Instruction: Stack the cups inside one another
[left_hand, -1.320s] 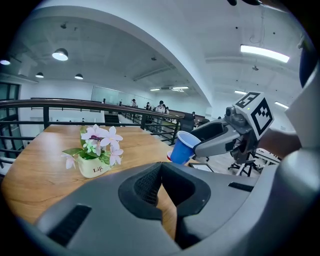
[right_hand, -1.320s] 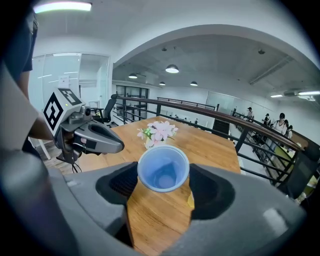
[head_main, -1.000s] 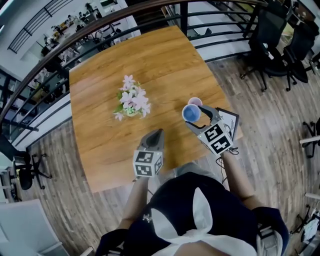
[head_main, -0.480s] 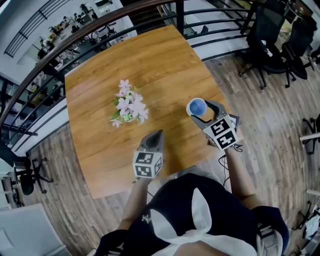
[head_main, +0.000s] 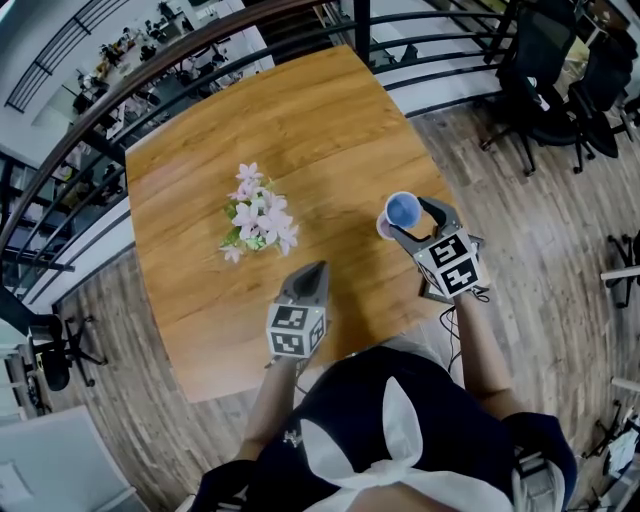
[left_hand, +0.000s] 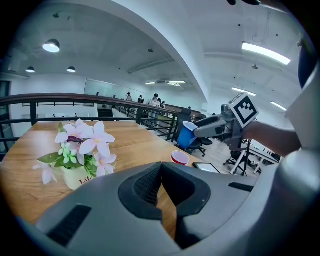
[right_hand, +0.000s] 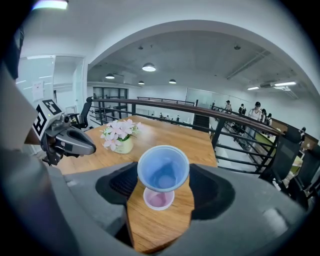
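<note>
Filling the head view: wooden table (head_main: 300, 130), set beside a black railing (head_main: 200, 45) above plank flooring. Near the table's middle, potted pink-and-white flowers (head_main: 258, 212). At the near edge, left gripper (head_main: 313, 270), jaws drawn together to a point and holding nothing; borne out in the left gripper view, with only a sliver of tabletop visible below the touching tips. At the table's right edge, right gripper (head_main: 411, 222), jaws spread wide and clamped on the blue cup (head_main: 403, 209), held mouth-up clear of the wood. Just beneath it from overhead, largely covered, the second cup (head_main: 383, 229), standing on the table close to that edge. Shown only in the left gripper view: the air gap between the two, with the blue cup (left_hand: 187, 135) tilted and raised beyond the second cup (left_hand: 180, 157), red-walled from that side. Shown only in the right gripper view: pads pressed against both sides of the blue cup (right_hand: 163, 169), and the pinkish inside of the second cup (right_hand: 159, 199) directly under its base, not yet nested.
</note>
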